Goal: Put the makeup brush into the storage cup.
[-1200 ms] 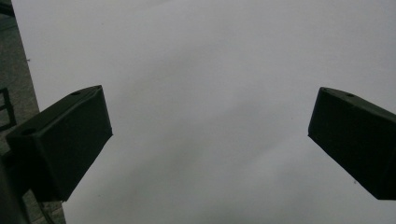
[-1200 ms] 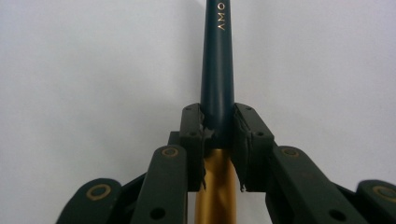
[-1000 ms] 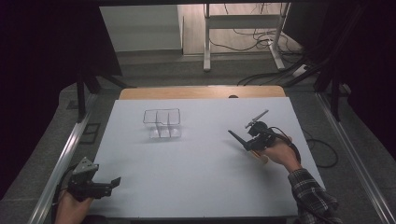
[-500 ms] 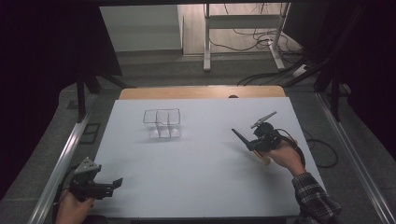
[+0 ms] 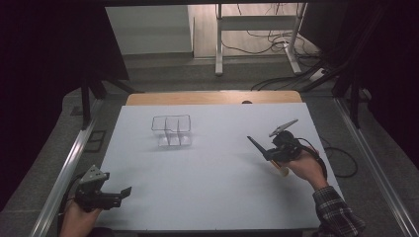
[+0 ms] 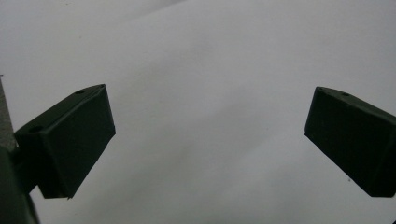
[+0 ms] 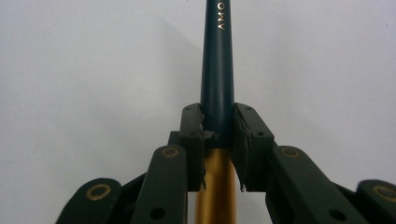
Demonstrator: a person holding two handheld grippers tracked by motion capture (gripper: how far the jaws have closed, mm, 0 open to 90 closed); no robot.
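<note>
We look down on a white table [image 5: 197, 173] with a strip of bare wood [image 5: 212, 97] along its far edge. At the near left corner, our left hand [image 5: 79, 217] holds the left hand-held gripper [image 5: 123, 191] low over the sheet; in the left gripper view its jaws stand wide apart with nothing but white surface between them. Farther in on the right, our right hand [image 5: 306, 168], in a plaid sleeve [image 5: 336, 212], holds the right hand-held gripper [image 5: 269, 153] closed on a brush [image 7: 217, 70]. In the right gripper view the dark tapered handle runs forward from the pads [image 7: 192, 135], with a gold section behind them. In the high view the handle tip points left over the table.

Beyond the middle, left of centre, a clear tray [image 5: 171, 130] with dividers stands alone on the sheet, well apart from both grippers.

Metal rails [image 5: 74, 153] flank the table on grey floor. Past the far edge we see a desk frame [image 5: 257, 39] and loose cables [image 5: 276, 44] on a lit wooden floor; the rest of the room is dark.
</note>
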